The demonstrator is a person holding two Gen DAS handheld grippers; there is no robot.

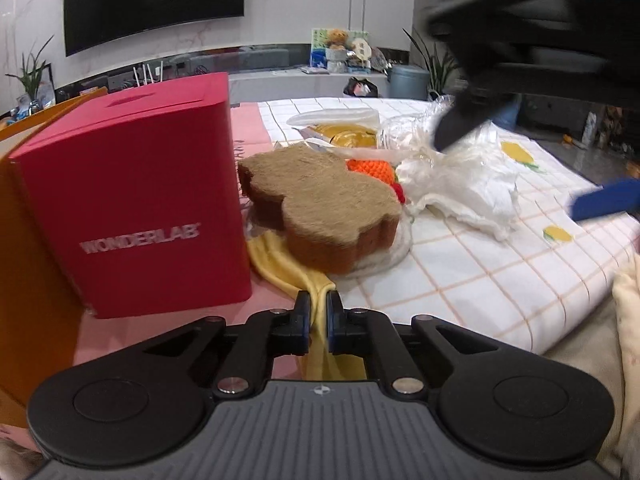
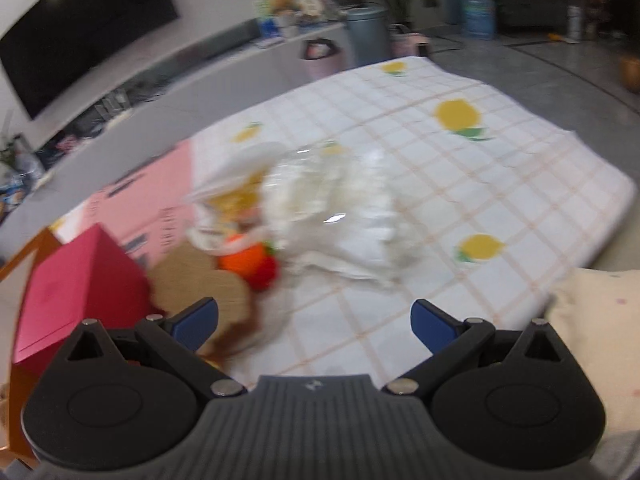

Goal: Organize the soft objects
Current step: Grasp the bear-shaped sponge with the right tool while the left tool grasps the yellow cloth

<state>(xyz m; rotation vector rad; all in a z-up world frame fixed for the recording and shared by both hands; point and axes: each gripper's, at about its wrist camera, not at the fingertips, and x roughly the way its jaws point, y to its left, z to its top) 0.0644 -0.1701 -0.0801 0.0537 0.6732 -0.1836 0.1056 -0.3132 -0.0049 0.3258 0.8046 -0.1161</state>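
Beside the checked cloth (image 1: 460, 280), "WONDERLAB" box (image 1: 132, 200); left tongs (image 1: 318, 320) pinch yellow fabric (image 1: 280, 264), right tongs (image 2: 314, 324) wide.

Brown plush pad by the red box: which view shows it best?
The left wrist view. The brown plush pad shows sharp there, its whole fuzzy top and side visible beside the red box. The right wrist view is blurred, and its gripper hides part of the pad.

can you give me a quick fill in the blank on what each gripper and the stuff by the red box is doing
The left gripper is shut on a ___ cloth strip.
The right gripper has its jaws ___.
The brown plush lies right of the ___ box.
Behind the plush sits an ___ knitted toy.

Missing: yellow; open; red; orange
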